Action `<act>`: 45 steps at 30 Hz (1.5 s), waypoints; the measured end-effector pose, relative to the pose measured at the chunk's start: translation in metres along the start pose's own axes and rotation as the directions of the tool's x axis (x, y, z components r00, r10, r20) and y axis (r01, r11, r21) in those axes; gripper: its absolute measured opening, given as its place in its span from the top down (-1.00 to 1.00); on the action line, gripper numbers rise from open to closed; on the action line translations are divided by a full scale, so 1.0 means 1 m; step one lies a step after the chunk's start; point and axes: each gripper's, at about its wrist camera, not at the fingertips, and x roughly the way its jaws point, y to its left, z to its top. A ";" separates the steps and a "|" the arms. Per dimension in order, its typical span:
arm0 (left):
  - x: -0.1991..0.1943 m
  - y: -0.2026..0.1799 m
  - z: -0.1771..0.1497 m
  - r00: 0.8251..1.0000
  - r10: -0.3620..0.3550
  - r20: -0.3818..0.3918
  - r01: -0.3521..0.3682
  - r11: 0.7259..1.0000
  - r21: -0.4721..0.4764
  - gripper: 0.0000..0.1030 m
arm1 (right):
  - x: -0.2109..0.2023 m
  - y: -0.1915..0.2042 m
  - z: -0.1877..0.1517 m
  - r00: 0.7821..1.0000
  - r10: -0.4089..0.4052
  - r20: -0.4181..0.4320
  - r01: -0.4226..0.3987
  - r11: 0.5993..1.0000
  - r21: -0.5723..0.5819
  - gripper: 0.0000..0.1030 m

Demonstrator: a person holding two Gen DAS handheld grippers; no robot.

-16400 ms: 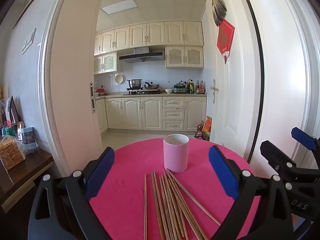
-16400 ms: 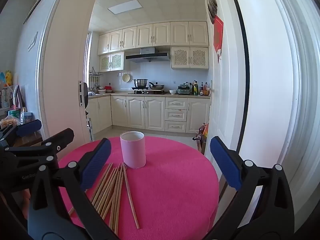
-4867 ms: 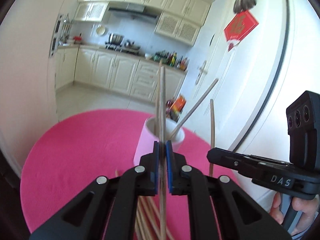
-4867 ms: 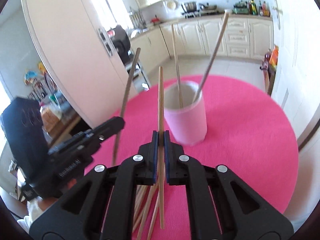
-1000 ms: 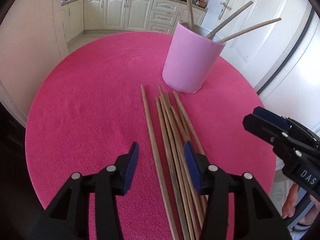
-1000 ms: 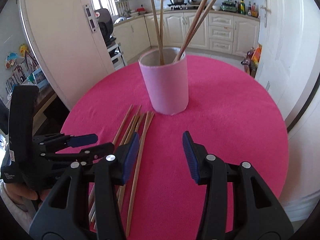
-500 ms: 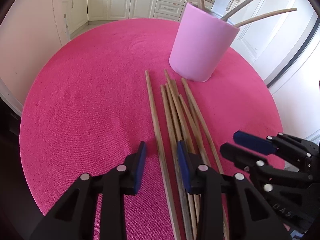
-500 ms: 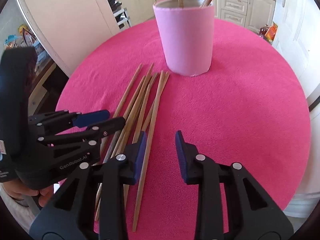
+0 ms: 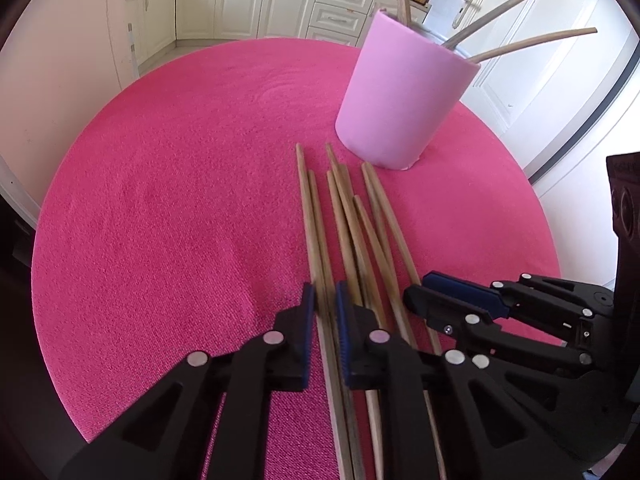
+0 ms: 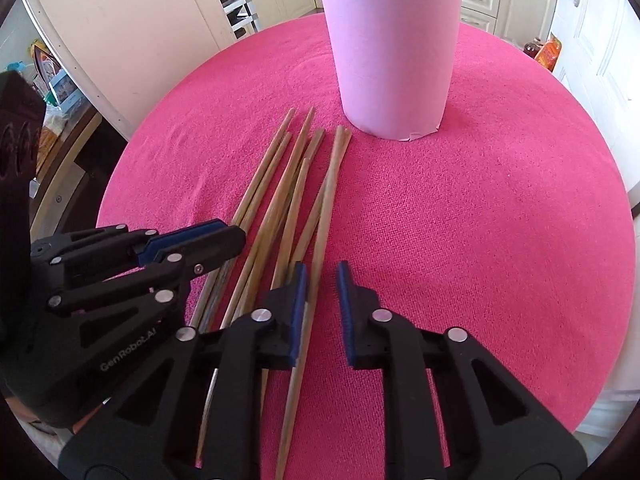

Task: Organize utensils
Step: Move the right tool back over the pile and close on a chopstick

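Several wooden chopsticks (image 9: pixel 360 232) lie side by side on the round table's pink cloth (image 9: pixel 180 200), in front of a pink cup (image 9: pixel 400 92) that holds several more chopsticks (image 9: pixel 520 44). My left gripper (image 9: pixel 325 308) is down on the pile. Its jaws are closing, and the blue pads touch the two leftmost chopsticks from both sides. My right gripper (image 10: pixel 320 280) is closing around the rightmost chopstick (image 10: pixel 326 200), which lies against its left pad; cloth still shows beside the right pad. The cup (image 10: pixel 392 52) stands just beyond. Each gripper shows in the other's view: right gripper (image 9: pixel 420 296), left gripper (image 10: pixel 224 236).
The table's rim (image 10: pixel 624 240) runs close on the right, with a white door (image 9: pixel 560 92) past it. Kitchen cabinets (image 9: pixel 240 4) stand behind. A low side table with packets (image 10: pixel 56 92) sits at the left, beyond a white wall (image 10: pixel 120 40).
Both grippers have sunk onto the chopstick pile and their jaws have narrowed a lot. The right gripper has come in close beside the left one.
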 end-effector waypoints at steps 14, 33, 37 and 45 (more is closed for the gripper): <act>-0.009 0.018 0.001 1.000 0.000 -0.026 -0.001 0.999 -0.054 0.78 | -0.001 -0.004 -0.001 1.000 0.009 0.003 -0.009 1.000 0.015 0.82; -0.006 -0.009 0.005 0.989 0.138 -0.051 -0.134 0.989 0.070 0.77 | 0.000 -0.002 0.002 1.000 -0.006 -0.010 0.006 1.000 0.012 0.82; -0.006 -0.007 0.005 0.989 0.139 -0.043 -0.135 0.988 0.074 0.77 | 0.002 0.000 0.003 1.000 -0.019 -0.006 0.019 1.000 0.005 0.82; -0.011 0.002 0.000 0.997 0.076 -0.002 -0.076 0.997 0.034 0.98 | -0.004 -0.008 -0.004 0.999 0.010 0.032 -0.011 1.000 0.028 0.86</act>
